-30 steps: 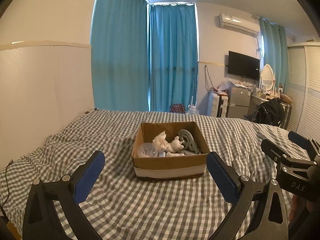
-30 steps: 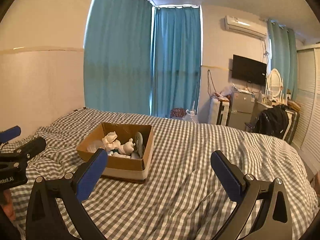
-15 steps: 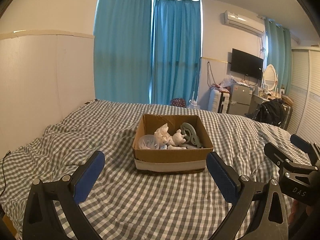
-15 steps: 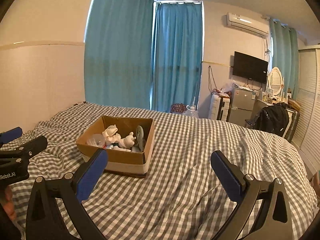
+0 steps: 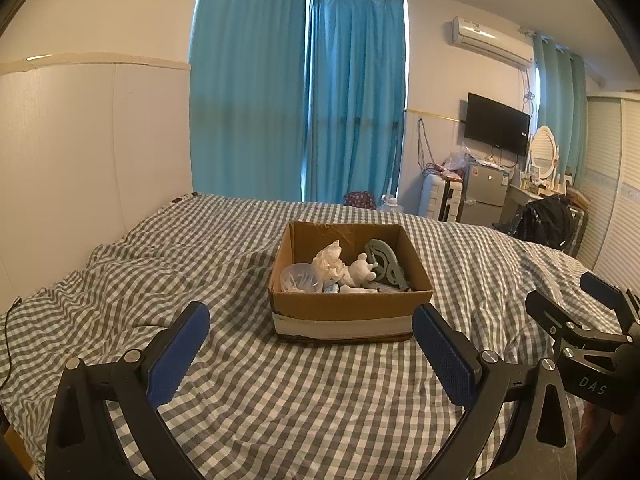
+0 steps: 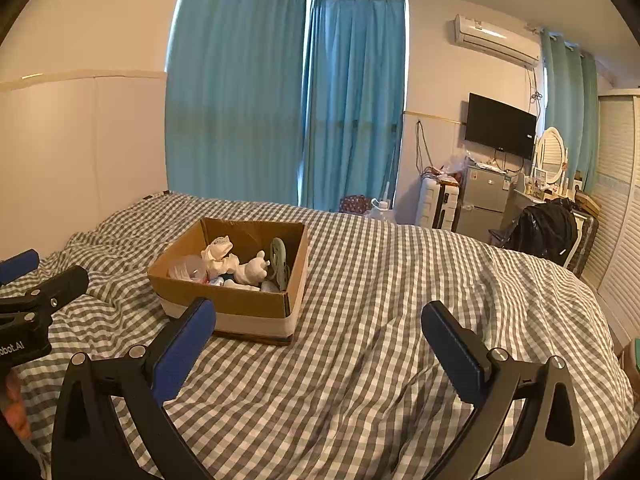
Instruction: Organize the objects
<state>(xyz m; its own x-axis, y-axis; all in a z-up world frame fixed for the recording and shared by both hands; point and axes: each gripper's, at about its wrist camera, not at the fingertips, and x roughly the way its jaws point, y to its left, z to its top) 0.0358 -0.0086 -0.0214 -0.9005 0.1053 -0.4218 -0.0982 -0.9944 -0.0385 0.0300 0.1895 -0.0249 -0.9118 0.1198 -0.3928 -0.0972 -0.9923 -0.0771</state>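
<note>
An open cardboard box (image 5: 344, 312) stands on the checked bed; it also shows in the right wrist view (image 6: 256, 306). Inside lie a white plush toy (image 5: 358, 272), a crumpled white bag (image 5: 329, 262), a clear plastic cup (image 5: 300, 278) and a grey-green curved piece (image 5: 386, 262). My left gripper (image 5: 310, 354) is open and empty, held above the bed just in front of the box. My right gripper (image 6: 318, 354) is open and empty, to the right of the box, and shows at the right edge of the left wrist view (image 5: 576, 308).
The grey checked bedspread (image 6: 400, 280) is rumpled, with folds left of the box. A white headboard panel (image 5: 92, 160) lines the left side. Blue curtains (image 5: 320, 100) hang behind. A suitcase, small fridge (image 6: 482, 200), desk and black backpack (image 6: 544, 228) stand at the far right.
Both views have tilted upward a little, so the box sits lower in frame and slightly nearer. Both grippers stay open and empty.
</note>
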